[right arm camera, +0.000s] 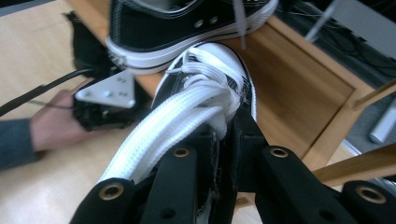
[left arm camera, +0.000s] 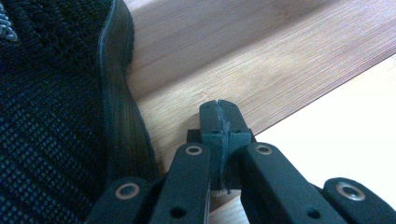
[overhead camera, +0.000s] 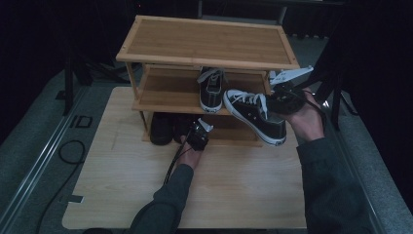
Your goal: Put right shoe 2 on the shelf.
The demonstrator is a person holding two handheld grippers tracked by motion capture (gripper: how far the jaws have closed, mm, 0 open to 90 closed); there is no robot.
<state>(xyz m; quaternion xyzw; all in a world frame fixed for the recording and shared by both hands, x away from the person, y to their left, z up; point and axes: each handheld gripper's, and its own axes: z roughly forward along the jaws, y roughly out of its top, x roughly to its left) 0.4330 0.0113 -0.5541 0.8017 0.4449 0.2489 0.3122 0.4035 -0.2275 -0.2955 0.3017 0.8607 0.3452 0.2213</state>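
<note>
Our left gripper (overhead camera: 198,130) sits low near the middle of the scene, its jaws pressed fully together with nothing between them, forearm reaching in from the near edge. Our right gripper (overhead camera: 281,99) is raised at the right, jaws clamped, wrist bent inward to the left.

Light wood table (overhead camera: 122,190) carried a three-tier bamboo shoe rack (overhead camera: 204,41). Top tier was bare. Middle tier held one black-and-white sneaker (overhead camera: 211,90), toe outward. Bottom tier held a pair of dark shoes (overhead camera: 161,129) at its left end.
</note>
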